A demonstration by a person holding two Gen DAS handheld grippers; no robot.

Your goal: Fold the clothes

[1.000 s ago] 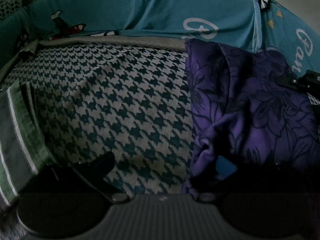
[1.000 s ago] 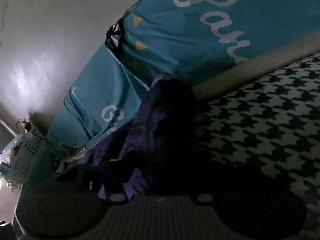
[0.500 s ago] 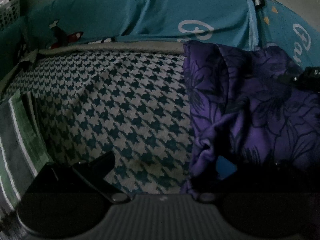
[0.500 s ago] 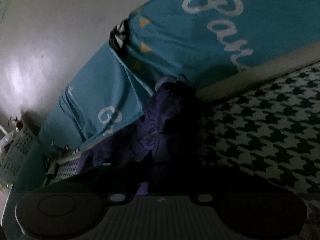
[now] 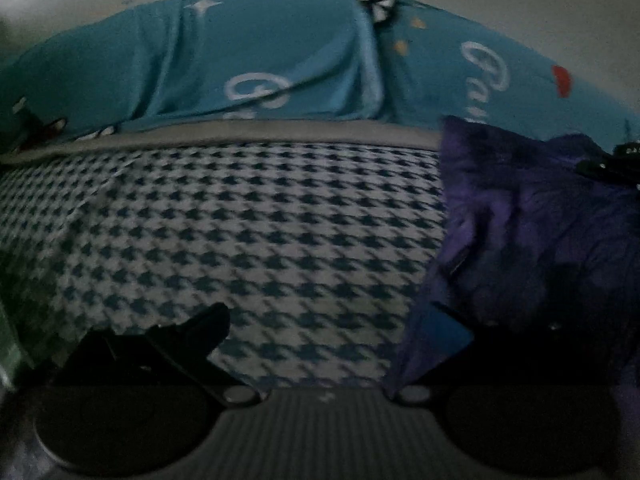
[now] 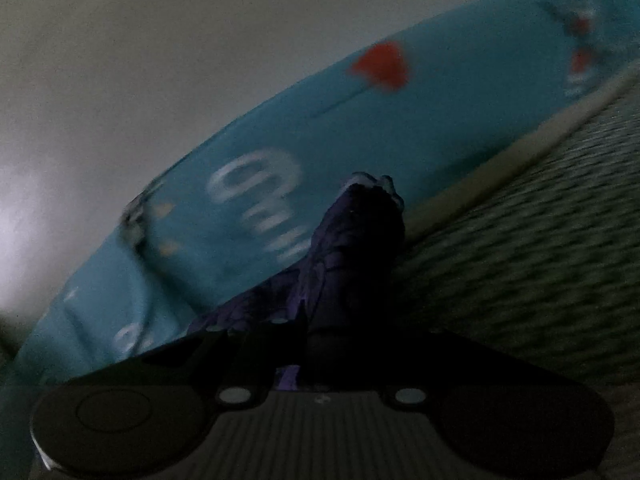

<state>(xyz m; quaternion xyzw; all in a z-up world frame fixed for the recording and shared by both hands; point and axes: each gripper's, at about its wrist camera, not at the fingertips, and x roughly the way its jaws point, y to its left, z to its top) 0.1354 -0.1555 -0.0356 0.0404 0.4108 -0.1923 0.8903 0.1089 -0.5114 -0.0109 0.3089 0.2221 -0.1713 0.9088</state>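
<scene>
Two views are given, both dim and partly blurred. At the far left edge of the left wrist view a strip of green cloth is only just seen. Beside it the houndstooth cover is spread flat and bare across the middle, bounded at its far edge by a grey band, beyond which a teal sheet with white lettering is draped.

The left gripper is held low over this open stretch, its fingers spread wide with only cover seen between them; the right-hand finger is draped by cloth.

The right part of the view is filled by the purple garment, bunched at the cover's right side, its left edge running down to that finger.

In the right wrist view a fold of the garment is pinched in the right gripper, whose fingers have just been closing on it, and the fold stands up before the teal sheet, the cover lying bare to its right.
</scene>
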